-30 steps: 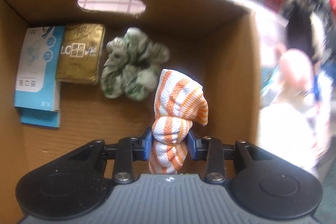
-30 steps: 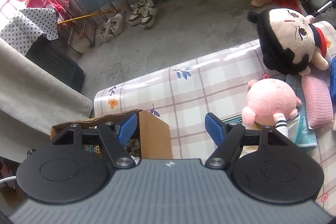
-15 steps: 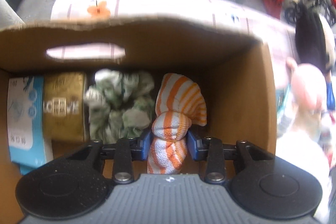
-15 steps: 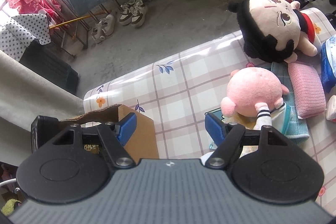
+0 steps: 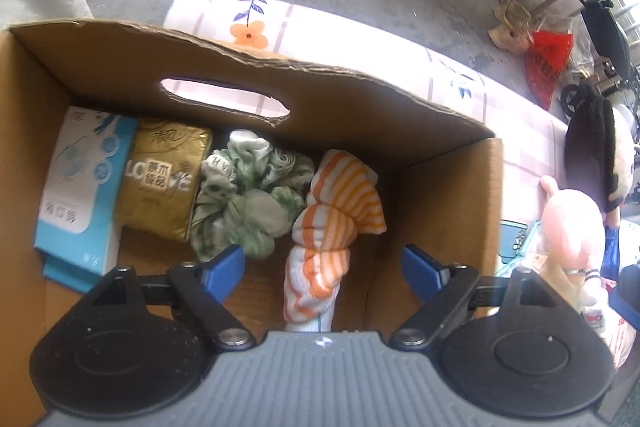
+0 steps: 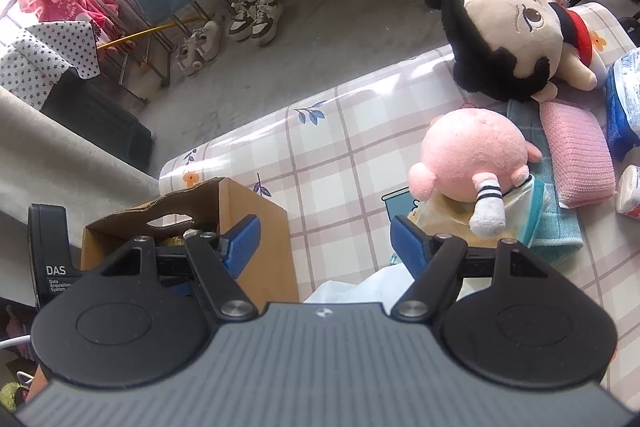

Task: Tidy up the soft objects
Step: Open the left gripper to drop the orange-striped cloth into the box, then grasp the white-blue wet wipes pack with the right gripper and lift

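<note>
I'm seeing my left gripper (image 5: 322, 269) spreading wide, its jaws just opening off the orange-striped cloth (image 5: 334, 223), now lying in the cardboard box (image 5: 440, 195) beside the green scrunchie (image 5: 248, 199); my right gripper (image 6: 324, 241) is hanging open, empty, above the checked tablecloth (image 6: 340, 147).

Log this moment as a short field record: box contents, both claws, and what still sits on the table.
box: cardboard box, open top
inside, left to right: blue-white packet, gold tissue pack, green scrunchie, orange-striped cloth
left claw: jaws have just been opening; cloth between them, untouched
right claw: open, holds nothing, over the table
on table: pink plush, black-haired doll, pink towel
</note>
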`<state>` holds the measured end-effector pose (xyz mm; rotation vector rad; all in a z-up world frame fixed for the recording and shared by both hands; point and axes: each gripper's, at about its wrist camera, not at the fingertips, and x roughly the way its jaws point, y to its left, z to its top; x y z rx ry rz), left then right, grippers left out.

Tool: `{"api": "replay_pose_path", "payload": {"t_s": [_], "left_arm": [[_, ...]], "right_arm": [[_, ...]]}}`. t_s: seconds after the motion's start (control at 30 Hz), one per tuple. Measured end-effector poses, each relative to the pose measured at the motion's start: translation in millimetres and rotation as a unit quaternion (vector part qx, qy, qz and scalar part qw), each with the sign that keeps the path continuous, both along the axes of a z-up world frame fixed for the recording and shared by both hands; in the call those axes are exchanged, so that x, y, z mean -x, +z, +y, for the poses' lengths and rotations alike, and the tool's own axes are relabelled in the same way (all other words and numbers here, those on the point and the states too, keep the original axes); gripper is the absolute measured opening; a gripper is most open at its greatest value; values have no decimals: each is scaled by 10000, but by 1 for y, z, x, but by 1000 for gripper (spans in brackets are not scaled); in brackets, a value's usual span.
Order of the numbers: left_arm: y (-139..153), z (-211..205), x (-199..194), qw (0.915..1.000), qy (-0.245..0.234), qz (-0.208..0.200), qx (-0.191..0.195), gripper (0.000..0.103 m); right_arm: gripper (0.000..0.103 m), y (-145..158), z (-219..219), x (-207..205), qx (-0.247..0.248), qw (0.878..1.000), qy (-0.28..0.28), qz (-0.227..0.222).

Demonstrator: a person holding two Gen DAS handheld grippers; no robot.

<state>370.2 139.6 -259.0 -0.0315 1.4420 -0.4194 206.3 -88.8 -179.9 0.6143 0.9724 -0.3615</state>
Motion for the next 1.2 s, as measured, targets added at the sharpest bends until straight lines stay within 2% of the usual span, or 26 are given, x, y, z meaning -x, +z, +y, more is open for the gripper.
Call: {"api": "replay_pose_path", "payload": {"t_s": [0.23, 0.47, 0.63, 0.73, 0.83, 0.93, 1.0, 1.1, 1.2], "left_arm": [[36, 1, 25, 9992, 293, -267, -11, 88], [78, -10, 51, 9950, 547, -768, -314, 88], [110, -37, 80, 9905, 775, -1031, -471, 88], [124, -67, 99, 9907, 804, -1042, -357, 89], [132, -103, 117, 9910, 735, -1102, -198, 90], [134, -140, 134, 9911, 651, -1159, -117, 90], [133, -162, 144, 9913, 582, -1176, -100, 90], [129, -190, 159, 9915, 447, -1211, -179, 90], [123, -213, 172, 9916, 311, -1205, -351, 90]], "right_arm": [[72, 1, -9, 21, -155, 9998, 100, -24], [72, 2, -47, 52, -332, 9992, 216, -94], [72, 18, -108, 88, -158, 9997, 167, -67], [72, 23, -157, 107, -40, 10000, 35, 28], [77, 24, -208, 121, 202, 9996, -164, 95], [80, 12, -260, 126, 365, 9981, -430, 236], [80, -2, -289, 124, 305, 9971, -603, 364], [80, -31, -328, 117, -14, 9948, -835, 581], [80, -60, -349, 108, -405, 9915, -963, 778]]}}
